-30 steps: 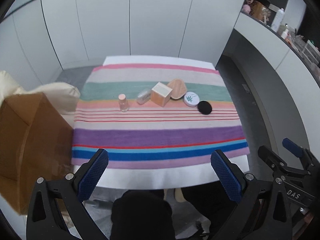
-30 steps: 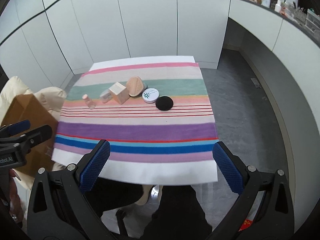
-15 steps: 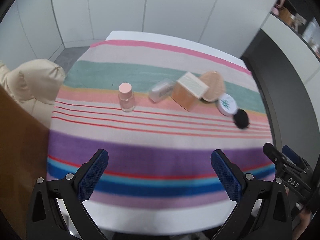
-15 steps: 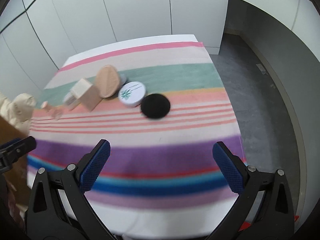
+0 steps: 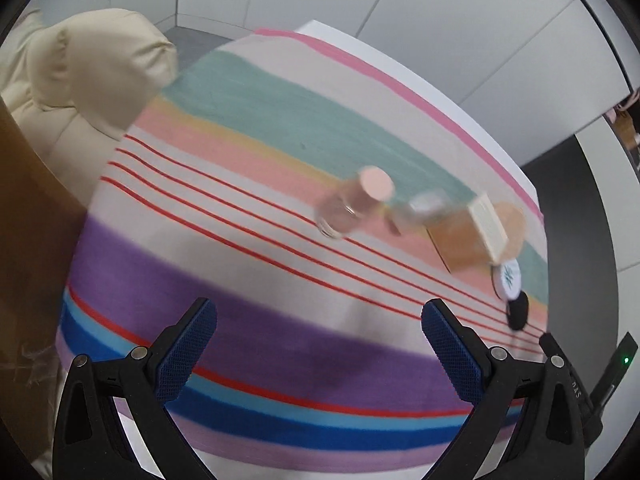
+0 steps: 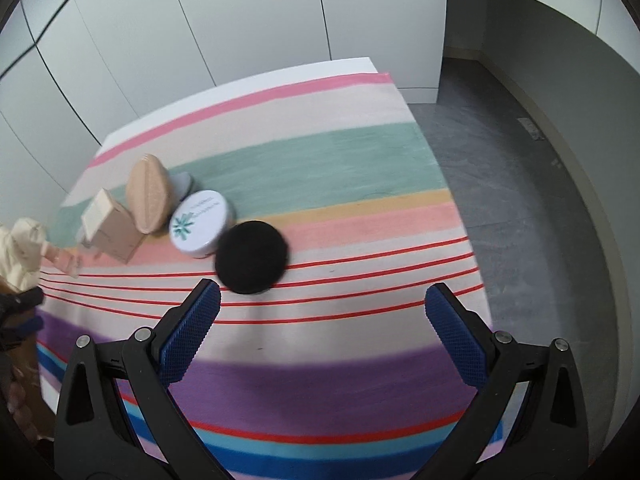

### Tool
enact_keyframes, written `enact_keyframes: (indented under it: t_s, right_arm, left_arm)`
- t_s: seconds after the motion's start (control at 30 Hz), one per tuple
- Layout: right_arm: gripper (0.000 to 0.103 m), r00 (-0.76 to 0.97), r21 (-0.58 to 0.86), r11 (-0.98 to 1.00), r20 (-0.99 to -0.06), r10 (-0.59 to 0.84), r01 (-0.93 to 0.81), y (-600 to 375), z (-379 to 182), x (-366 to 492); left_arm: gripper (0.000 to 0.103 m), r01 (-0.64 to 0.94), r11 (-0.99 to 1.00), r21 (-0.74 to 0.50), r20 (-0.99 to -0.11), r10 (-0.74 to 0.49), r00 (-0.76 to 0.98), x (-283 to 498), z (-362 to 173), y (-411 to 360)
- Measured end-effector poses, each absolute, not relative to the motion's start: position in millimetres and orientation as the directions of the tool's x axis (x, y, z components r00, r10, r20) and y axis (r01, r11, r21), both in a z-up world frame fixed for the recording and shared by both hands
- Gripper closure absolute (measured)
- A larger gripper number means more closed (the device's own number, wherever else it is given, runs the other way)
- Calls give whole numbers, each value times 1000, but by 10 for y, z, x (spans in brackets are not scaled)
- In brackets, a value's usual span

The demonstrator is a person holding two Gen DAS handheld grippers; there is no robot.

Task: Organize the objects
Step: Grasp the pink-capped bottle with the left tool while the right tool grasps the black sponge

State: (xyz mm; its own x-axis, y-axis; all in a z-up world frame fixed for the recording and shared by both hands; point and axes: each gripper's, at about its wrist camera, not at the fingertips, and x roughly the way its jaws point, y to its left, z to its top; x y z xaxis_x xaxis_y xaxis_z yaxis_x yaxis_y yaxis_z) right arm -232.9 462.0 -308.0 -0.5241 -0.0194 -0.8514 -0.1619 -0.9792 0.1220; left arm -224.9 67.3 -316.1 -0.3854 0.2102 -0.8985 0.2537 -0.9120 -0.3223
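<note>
A row of cosmetics lies on the striped tablecloth [image 5: 248, 280]. In the left wrist view, a small bottle with a pink cap [image 5: 354, 204] stands ahead of my open left gripper [image 5: 318, 344], with a clear jar [image 5: 424, 206], a tan box [image 5: 470, 236], a white round tin [image 5: 508, 278] and a black puff [image 5: 518, 312] to its right. In the right wrist view, the black puff [image 6: 252, 256] lies just beyond the left finger of my open right gripper [image 6: 320, 328]. Behind it are the white tin [image 6: 200, 224], a beige oval sponge [image 6: 148, 198] and the tan box [image 6: 110, 226].
A cream cushioned chair [image 5: 80, 80] and a brown cardboard box [image 5: 28, 260] stand left of the table. White cabinet walls [image 6: 240, 20] rise behind. Grey floor [image 6: 520, 200] runs along the right side. The purple and blue stripes near me carry nothing.
Both grippers have moved forward over the table and lower. The left has swung toward the pink-capped bottle, the right toward the black puff. Jaws stay open.
</note>
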Motion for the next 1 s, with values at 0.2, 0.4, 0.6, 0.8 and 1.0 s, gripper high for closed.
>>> enact_keyframes:
  t_s: [0.2, 0.4, 0.6, 0.8, 1.0]
  right_arm:
    - [0, -520, 31, -999, -854, -5, -42, 4263, -3155, -2529]
    - [2, -509, 16, -1000, -861, -14, 2, 4108, -3338, -2729]
    - [36, -531, -12, -1000, -847, 17, -12, 4086, -3389, -2783]
    - [50, -538, -39, -999, -843, 26, 12, 4000, -3382, -2792]
    - [51, -535, -31, -999, -844, 21, 10, 4030, -3320, -2805]
  left_arm:
    - [0, 206, -943, -259, -913, 170, -371, -2347, -3199, 825]
    - [0, 157, -982, -108, -890, 25, -456, -2656, -3225, 1027]
    - [10, 125, -990, -61, -899, 0, -438, -2815, -3393, 1099]
    - [48, 110, -994, 4, -876, -56, -479, -2823, -3441, 1194]
    - [75, 37, -998, 57, -863, -68, -501, -2812, -3429, 1368]
